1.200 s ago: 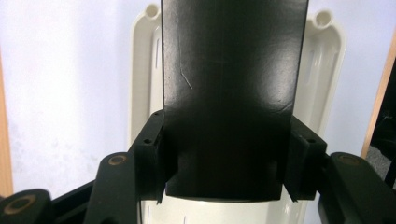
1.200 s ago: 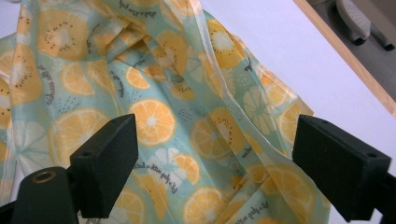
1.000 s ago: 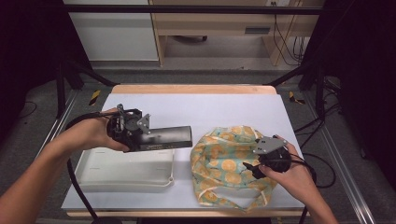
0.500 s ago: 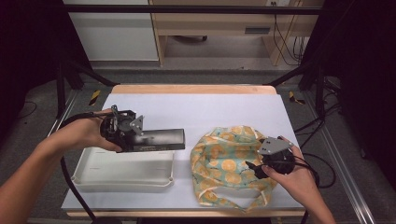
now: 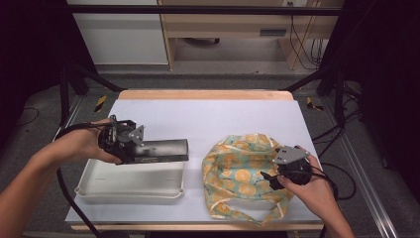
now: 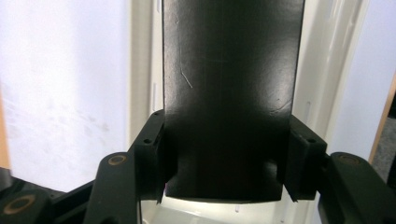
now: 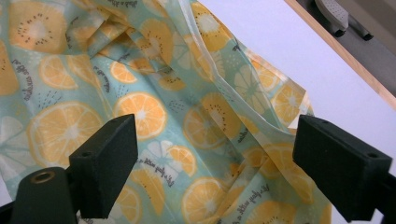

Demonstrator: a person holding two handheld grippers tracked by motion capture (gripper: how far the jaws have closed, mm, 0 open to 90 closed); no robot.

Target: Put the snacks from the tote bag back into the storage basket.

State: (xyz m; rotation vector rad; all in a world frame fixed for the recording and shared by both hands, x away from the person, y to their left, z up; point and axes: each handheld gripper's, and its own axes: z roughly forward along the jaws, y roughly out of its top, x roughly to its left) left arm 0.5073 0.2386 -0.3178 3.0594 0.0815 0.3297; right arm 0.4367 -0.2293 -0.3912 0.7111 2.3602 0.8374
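My left gripper (image 5: pixel 130 147) pinches one end of the black box (image 5: pixel 161 150), holding it level above the white tray (image 5: pixel 130 184), perhaps to bag it, while my right gripper (image 5: pixel 270 179) hangs spread over the fruit-print bag (image 5: pixel 237 171) on the table (image 5: pixel 213 116).

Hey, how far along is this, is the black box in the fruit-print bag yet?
Not yet. Done: the left gripper is shut on the black box, held across the white tray. In hand: the right gripper is open over the bag, nothing pinched between its fingers. Left, probably: opening the bag and putting the box in.
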